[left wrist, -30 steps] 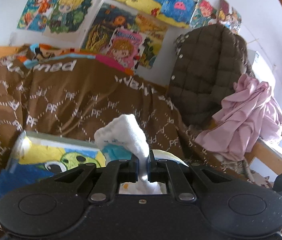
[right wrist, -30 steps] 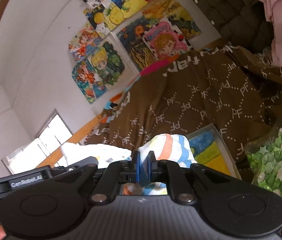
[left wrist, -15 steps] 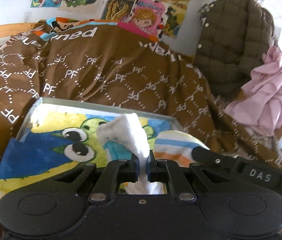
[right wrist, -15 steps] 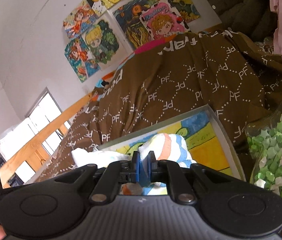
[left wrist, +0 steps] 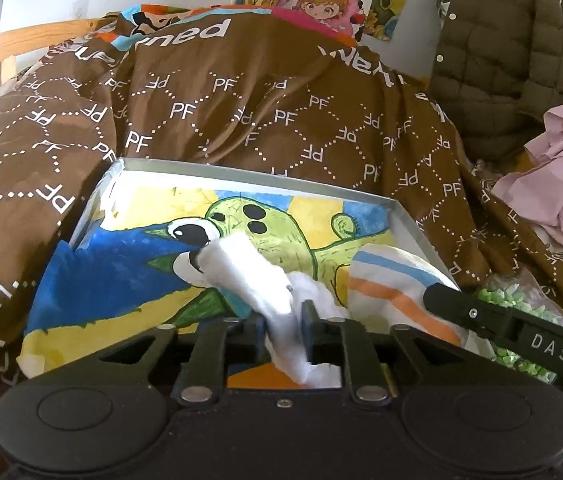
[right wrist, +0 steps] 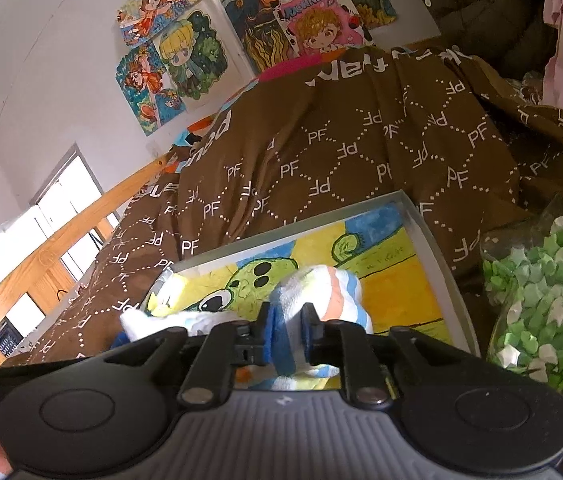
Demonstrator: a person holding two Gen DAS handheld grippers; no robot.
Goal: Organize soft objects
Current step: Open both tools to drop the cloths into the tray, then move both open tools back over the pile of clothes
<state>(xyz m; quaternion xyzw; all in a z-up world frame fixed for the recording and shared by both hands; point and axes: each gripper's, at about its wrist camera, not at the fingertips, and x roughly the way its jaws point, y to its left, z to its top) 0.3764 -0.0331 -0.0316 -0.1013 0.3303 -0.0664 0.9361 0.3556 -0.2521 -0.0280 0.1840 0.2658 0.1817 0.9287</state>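
Loosening two socks over a painted box

Hanging just above a shallow grey box [left wrist: 409,224], both tools have just been easing their jaws apart, each with a sock between them.

Seen from the left wrist, the left tool [left wrist: 281,330] has a white sock [left wrist: 249,276] running through the gap between its jaws. The cloth fills only part of the gap: it lies against the left jaw, while a dark slit shows beside the right jaw, so the pads no longer pinch it. The free end of the sock leans forward and to the left over the box.

Seen from the right wrist, the right tool [right wrist: 286,338] has a striped sock [right wrist: 321,292], white with orange and blue bands, bunched between its jaws. The cloth fills the whole gap and touches both pads, so the grip looks loosened but not yet let go. The rounded end of the sock bulges up over the tool's tip.

The box rests on a brown blanket [left wrist: 241,112] printed with white letters, which covers a bed with a wooden rail [right wrist: 61,248]. A bright painting [left wrist: 121,280] of a green creature on blue and yellow lines the bottom of the box. To the right of the box sits a clear bag of green and white paper stars [right wrist: 553,296]. Behind the bed, drawings [right wrist: 185,52] are stuck to the white wall, and a dark quilted jacket [left wrist: 505,52] and a pink cloth [left wrist: 561,168] hang at the right.
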